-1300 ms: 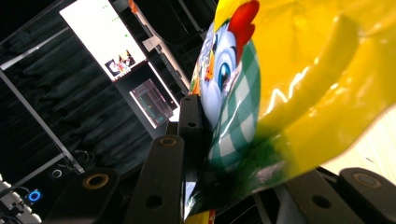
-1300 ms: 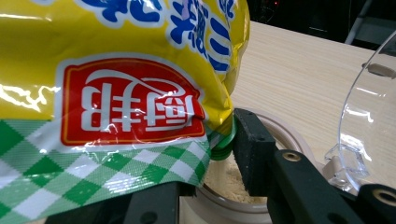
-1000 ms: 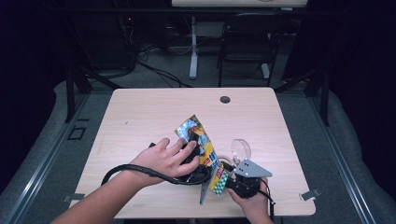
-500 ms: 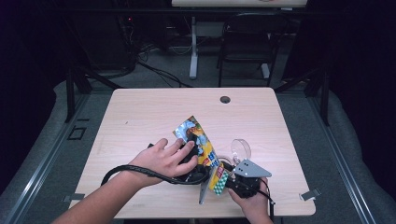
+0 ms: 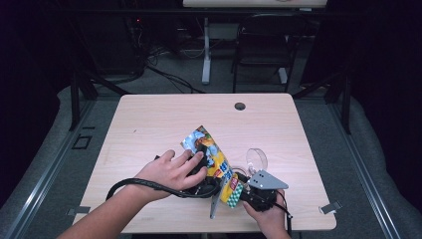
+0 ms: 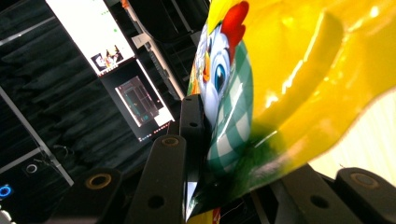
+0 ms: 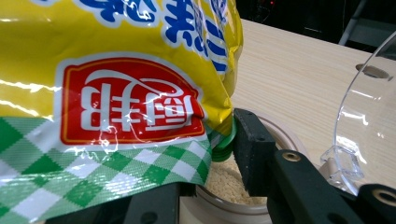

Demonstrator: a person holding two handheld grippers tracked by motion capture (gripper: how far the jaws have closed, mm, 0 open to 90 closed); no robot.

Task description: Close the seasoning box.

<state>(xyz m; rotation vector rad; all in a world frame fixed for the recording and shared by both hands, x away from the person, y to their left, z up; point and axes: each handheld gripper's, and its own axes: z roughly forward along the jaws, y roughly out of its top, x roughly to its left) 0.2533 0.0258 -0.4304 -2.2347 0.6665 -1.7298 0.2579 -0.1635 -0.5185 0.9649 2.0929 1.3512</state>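
Yellow seasoning bag tipped over a granule-filled jar, clear lid beside

The wooden table carried a round dark grommet hole near the middle of its far edge. Metal clips sat at its near right corner and its near left corner. Beyond the far edge stood a dark chair, to the right, and a white table leg, just left of the chair, with black cables trailing over the grey floor. In the left gripper view, lit screens hung before a dark curtain.
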